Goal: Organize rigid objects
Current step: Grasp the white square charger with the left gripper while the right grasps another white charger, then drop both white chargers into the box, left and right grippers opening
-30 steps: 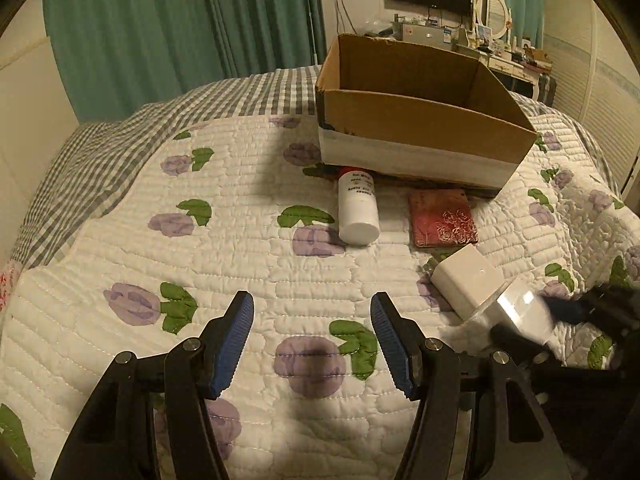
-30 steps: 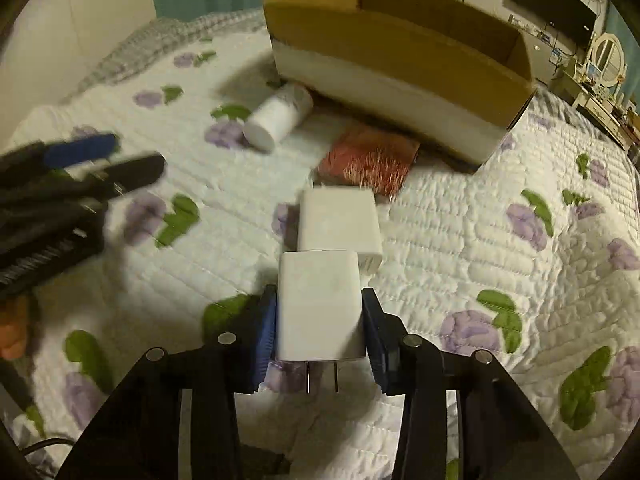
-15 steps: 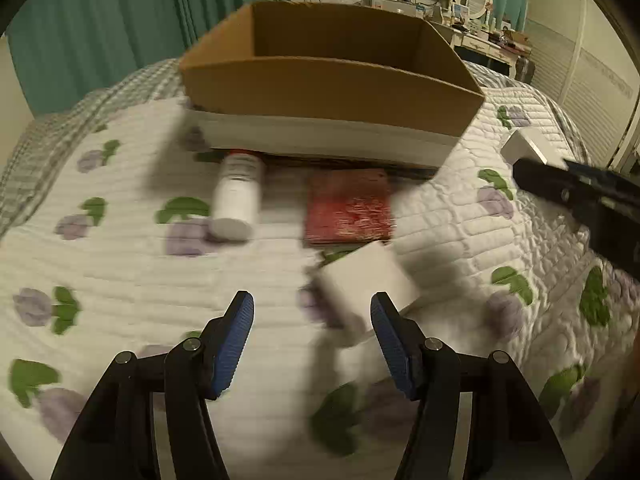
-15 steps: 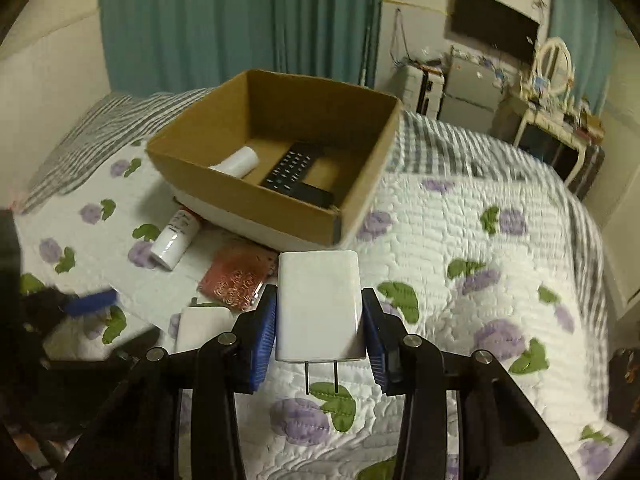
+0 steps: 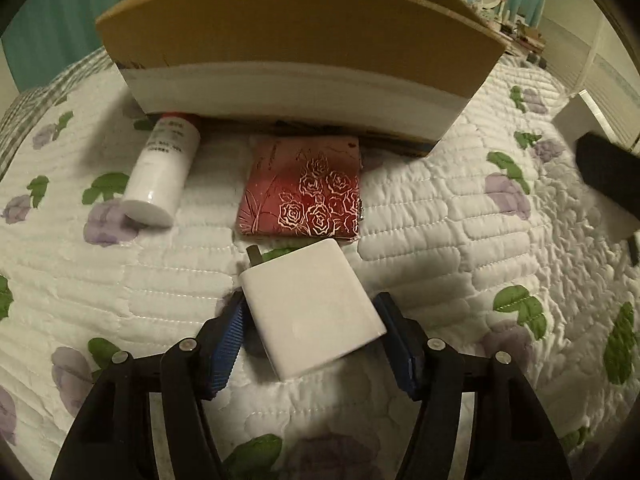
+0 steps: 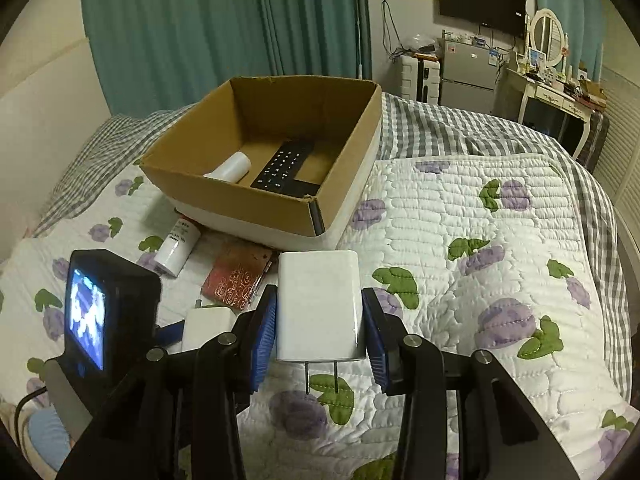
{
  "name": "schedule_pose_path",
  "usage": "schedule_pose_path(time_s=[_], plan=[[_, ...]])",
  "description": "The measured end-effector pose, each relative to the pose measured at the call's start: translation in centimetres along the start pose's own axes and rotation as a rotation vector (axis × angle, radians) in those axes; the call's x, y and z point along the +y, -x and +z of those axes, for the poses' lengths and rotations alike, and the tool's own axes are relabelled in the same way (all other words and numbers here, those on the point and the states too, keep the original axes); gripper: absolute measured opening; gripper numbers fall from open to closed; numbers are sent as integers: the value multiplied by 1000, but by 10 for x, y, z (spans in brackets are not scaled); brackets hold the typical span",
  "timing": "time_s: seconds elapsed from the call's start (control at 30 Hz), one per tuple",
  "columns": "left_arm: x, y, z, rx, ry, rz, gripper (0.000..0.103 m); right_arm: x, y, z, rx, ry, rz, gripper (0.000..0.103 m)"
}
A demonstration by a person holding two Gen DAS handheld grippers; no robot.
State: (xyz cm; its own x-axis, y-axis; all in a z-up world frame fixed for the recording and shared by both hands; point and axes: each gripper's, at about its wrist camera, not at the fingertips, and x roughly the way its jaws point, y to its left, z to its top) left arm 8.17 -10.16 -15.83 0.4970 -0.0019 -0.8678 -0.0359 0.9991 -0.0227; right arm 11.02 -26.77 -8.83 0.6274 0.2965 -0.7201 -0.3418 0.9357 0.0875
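Note:
My right gripper (image 6: pixel 319 322) is shut on a white charger (image 6: pixel 318 304), prongs toward the camera, held above the quilt in front of the cardboard box (image 6: pixel 240 196). The box holds a black remote (image 6: pixel 285 168) and a white bottle (image 6: pixel 230 168). My left gripper (image 5: pixel 314 334) is open, its jaws on either side of a second white charger (image 5: pixel 310 308) lying on the quilt; this charger also shows in the right wrist view (image 6: pixel 206 326). A red patterned wallet (image 5: pixel 304 194) and a white bottle (image 5: pixel 162 172) lie in front of the box (image 5: pixel 296 32).
The bed's quilt (image 6: pixel 480 280) spreads to the right of the box. The left gripper's camera body (image 6: pixel 106 314) sits low left in the right wrist view. The right gripper shows blurred at the right edge of the left wrist view (image 5: pixel 604 168). Furniture stands beyond the bed.
My left gripper moved forward and down until its jaws straddle the second charger. My right gripper lifted its charger and swung up toward the box.

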Motion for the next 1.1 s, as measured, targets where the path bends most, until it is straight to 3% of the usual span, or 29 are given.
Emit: schedule_pose_path(time_s=[0.2,0.33,0.5,0.73,0.93,1.1], plan=[[7,41,-2,-84,-35,-25,54,4,4,-1,-15,10,-20,40],[19,73,3,-148,-38,-64,53,6,13,4,-34,12,-30,40],[25,100,15,-216,-78,-53,53,11,26,15,-74,22,-44,40],[25,130,78,-342,-130,-59,53,14,31,43,-113,57,-48,40],[31,108,148,-369,-148,-49,53,13,27,97,-193,82,-41,40],[31,61,174,-320,-168,-33,53,11,2,136,-214,96,-41,40]])
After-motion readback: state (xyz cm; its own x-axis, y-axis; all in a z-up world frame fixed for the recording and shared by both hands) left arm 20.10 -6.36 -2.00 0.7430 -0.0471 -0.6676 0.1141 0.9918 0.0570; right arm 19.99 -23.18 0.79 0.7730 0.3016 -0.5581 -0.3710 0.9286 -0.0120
